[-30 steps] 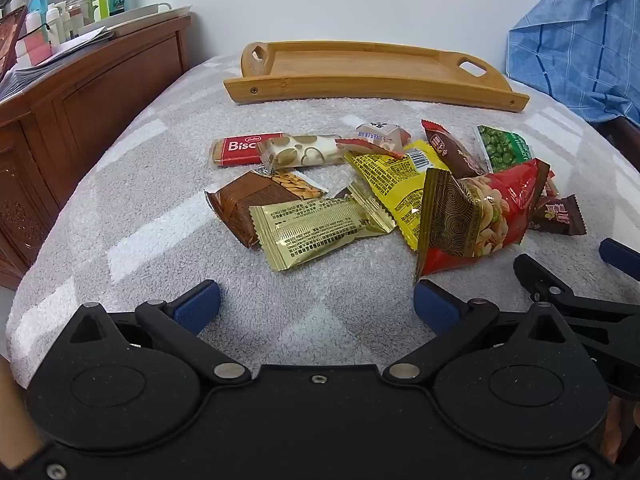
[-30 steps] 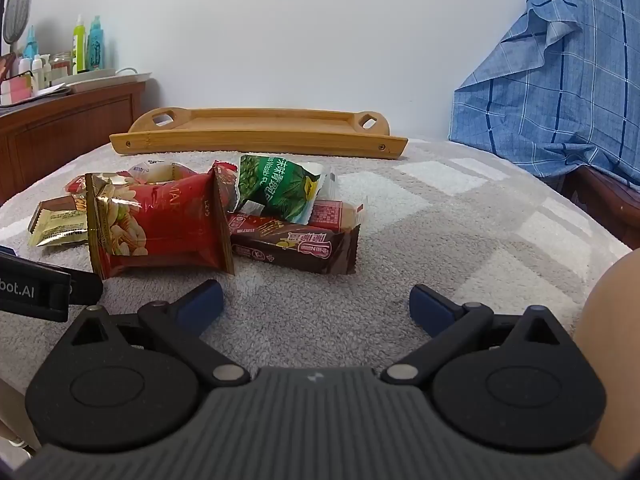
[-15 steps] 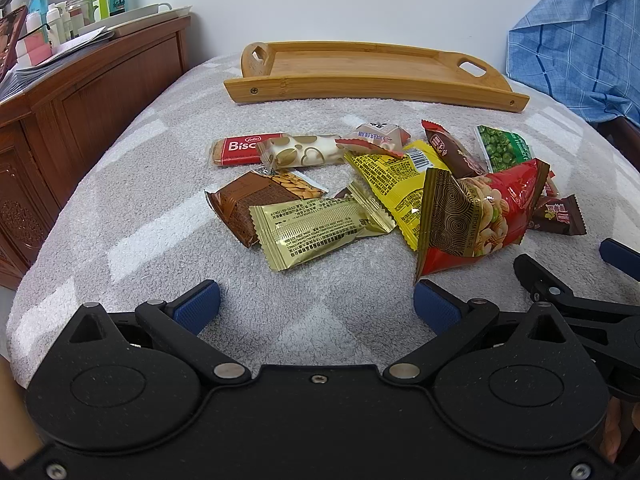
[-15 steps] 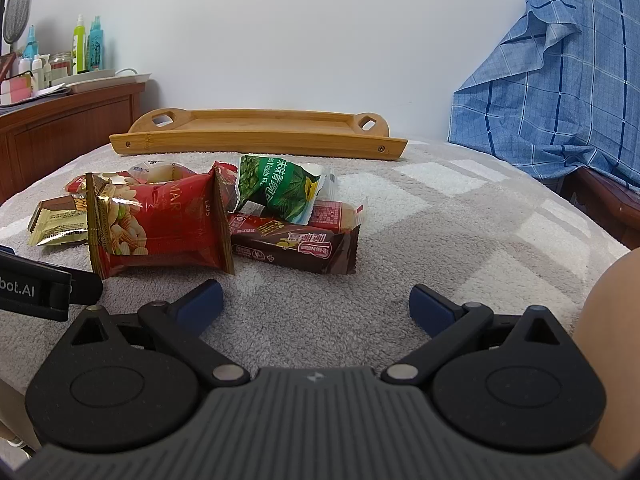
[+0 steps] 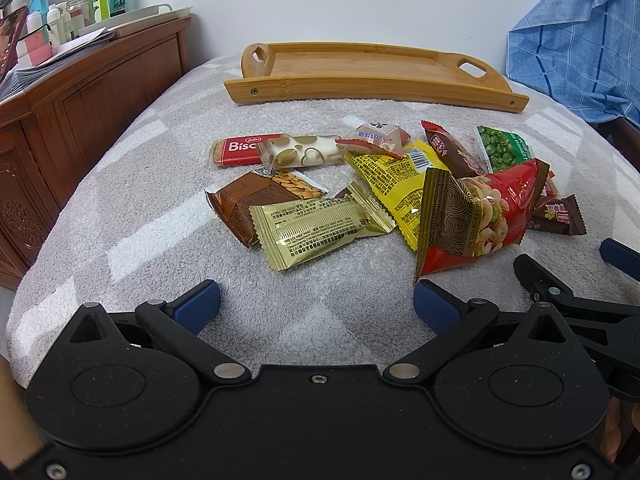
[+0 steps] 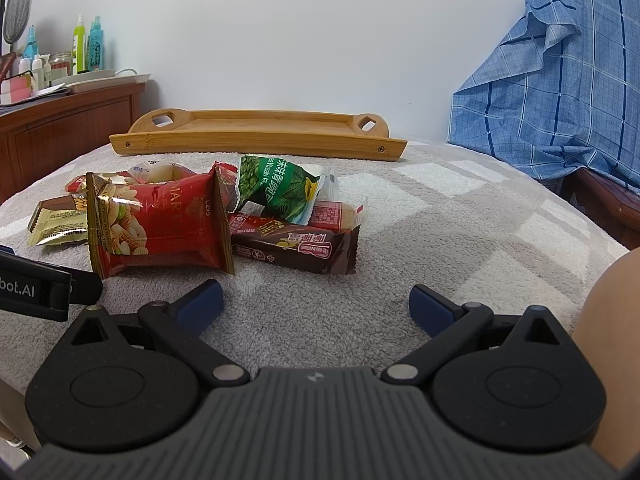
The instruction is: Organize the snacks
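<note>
- Both claws are held spread and empty: the left gripper and right gripper are poised low over the blanket.
- The snacks are piled just ahead, well short of the tray.
- The gold packet lies ahead of the left gripper, long axis crosswise; the brown bar is nearest the right.
- Packets under the red bag are partly hidden.

Grey-and-white checked blanket underneath, honey-coloured wooden tray at the back. Up front a shiny gold wrapper, a yellow packet with red print, a red nut bag with a gold swirl-patterned side. Green pea packet, dark brown bar. Blue checked cloth on the right.
</note>
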Available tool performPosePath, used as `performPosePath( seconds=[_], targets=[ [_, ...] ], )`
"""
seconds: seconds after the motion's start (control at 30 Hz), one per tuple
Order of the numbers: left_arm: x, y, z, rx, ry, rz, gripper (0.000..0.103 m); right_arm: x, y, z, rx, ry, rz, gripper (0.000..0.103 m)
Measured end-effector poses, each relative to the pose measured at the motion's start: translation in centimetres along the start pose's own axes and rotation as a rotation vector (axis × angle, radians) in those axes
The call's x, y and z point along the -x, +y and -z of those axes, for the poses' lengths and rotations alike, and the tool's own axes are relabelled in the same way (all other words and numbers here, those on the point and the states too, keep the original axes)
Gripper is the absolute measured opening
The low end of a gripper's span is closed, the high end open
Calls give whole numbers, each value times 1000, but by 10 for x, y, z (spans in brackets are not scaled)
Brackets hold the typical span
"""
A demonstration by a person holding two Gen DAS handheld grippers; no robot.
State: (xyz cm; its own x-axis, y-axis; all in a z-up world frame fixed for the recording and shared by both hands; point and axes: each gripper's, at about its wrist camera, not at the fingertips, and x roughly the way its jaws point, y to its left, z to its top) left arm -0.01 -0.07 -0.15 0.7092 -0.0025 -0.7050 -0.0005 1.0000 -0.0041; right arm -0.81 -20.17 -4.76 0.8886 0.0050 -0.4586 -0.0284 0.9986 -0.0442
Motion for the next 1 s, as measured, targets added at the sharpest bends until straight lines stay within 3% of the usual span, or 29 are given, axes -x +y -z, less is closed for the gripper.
performPosePath(
  seconds=[1.0],
  targets=[
    [1,0,0,0,-3,-1,103,3,2,1,3,-4,4,103]
  ],
)
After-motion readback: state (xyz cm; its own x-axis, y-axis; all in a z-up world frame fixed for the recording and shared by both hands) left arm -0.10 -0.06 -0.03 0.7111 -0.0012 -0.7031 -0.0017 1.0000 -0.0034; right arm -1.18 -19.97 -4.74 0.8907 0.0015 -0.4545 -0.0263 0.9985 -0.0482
